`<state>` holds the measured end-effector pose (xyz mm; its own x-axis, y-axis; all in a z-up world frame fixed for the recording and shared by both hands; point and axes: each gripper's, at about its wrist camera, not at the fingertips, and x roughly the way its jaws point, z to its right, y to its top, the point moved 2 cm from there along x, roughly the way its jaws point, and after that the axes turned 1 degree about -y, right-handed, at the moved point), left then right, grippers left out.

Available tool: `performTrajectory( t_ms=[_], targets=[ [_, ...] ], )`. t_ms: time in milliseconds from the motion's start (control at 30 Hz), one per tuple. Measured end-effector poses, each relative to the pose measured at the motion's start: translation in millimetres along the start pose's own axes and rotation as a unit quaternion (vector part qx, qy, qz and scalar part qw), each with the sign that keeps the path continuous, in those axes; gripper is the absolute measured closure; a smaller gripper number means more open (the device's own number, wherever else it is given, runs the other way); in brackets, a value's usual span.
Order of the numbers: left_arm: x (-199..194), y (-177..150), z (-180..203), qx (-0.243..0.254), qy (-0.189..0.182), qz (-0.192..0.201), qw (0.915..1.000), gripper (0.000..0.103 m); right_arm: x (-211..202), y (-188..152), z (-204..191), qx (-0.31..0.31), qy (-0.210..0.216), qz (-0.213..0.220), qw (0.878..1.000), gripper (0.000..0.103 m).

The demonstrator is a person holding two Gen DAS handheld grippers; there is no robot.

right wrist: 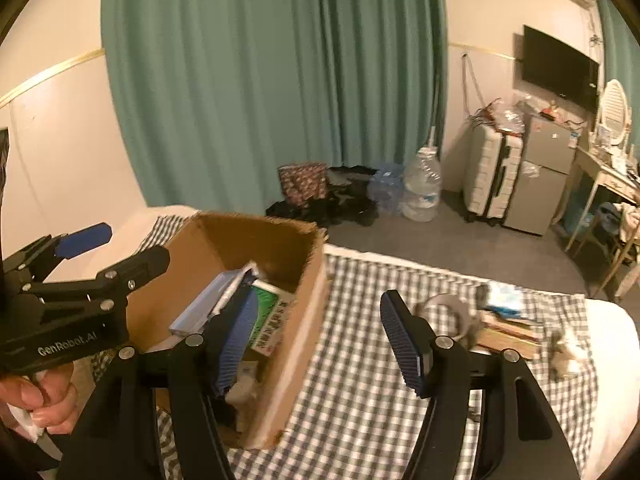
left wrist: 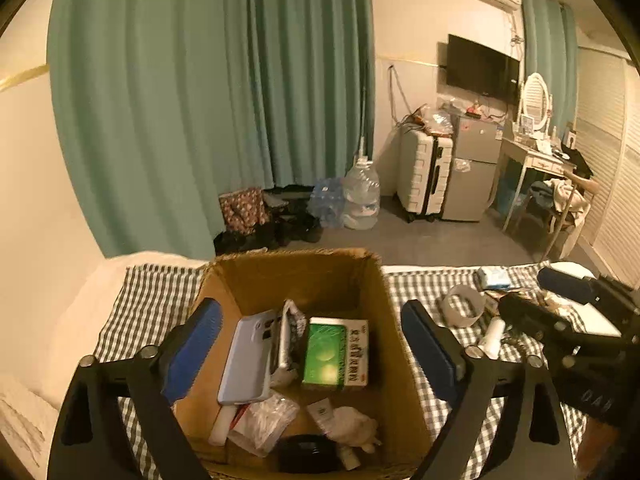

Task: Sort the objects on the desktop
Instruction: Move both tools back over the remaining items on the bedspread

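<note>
An open cardboard box (left wrist: 280, 276) stands on a checked cloth (left wrist: 156, 292). Inside lie a green medicine carton (left wrist: 336, 354), a pale blue case (left wrist: 248, 360), a clear plastic bag (left wrist: 264, 420), a white fluffy item (left wrist: 352, 424) and a black round thing (left wrist: 306, 454). My left gripper (left wrist: 310, 348) hovers over the box, open and holding nothing. To the right of the box, my right gripper (right wrist: 320, 344) is open and empty above the cloth. A clear tape ring (right wrist: 452, 308), a tissue pack (right wrist: 504, 296), notebooks (right wrist: 508, 334) and a white tube (left wrist: 492, 338) lie on the cloth.
A hand (right wrist: 44, 400) holds the left gripper's handle. Another fluffy scrap (right wrist: 564, 354) rests near the cloth's right edge. Beyond the bed's far edge are grey floor, a water jug (left wrist: 362, 196), a white suitcase (left wrist: 424, 178), a small fridge (left wrist: 474, 168) and a teal curtain (left wrist: 208, 100).
</note>
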<state>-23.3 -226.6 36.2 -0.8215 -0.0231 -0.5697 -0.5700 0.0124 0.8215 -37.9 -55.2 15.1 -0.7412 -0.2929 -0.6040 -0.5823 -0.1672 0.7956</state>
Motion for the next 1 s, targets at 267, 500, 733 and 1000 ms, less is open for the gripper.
performTrajectory(
  t_ms=[267, 500, 733, 1000],
  targets=[
    [-32.1, 10.1, 30.8, 0.016, -0.018, 0.035, 0.9991, 0.000, -50.0, 11.4, 28.2, 0.019, -0.043, 0.034, 0.998, 0.028],
    [-42.2, 15.9, 48.9, 0.016, -0.040, 0.051, 0.9978, 0.000, -81.2, 15.4, 54.0, 0.072, -0.070, 0.049, 0.994, 0.016],
    [-35.5, 11.3, 61.2, 0.024, -0.054, 0.044, 0.9973, 0.000, -95.6, -0.1, 79.9, 0.091, -0.113, 0.040, 0.989, 0.016],
    [-28.5, 9.0, 68.1, -0.010, -0.060, 0.051, 0.9968, 0.000, -99.9, -17.5, 117.8, 0.104, -0.137, 0.035, 0.984, 0.016]
  ],
)
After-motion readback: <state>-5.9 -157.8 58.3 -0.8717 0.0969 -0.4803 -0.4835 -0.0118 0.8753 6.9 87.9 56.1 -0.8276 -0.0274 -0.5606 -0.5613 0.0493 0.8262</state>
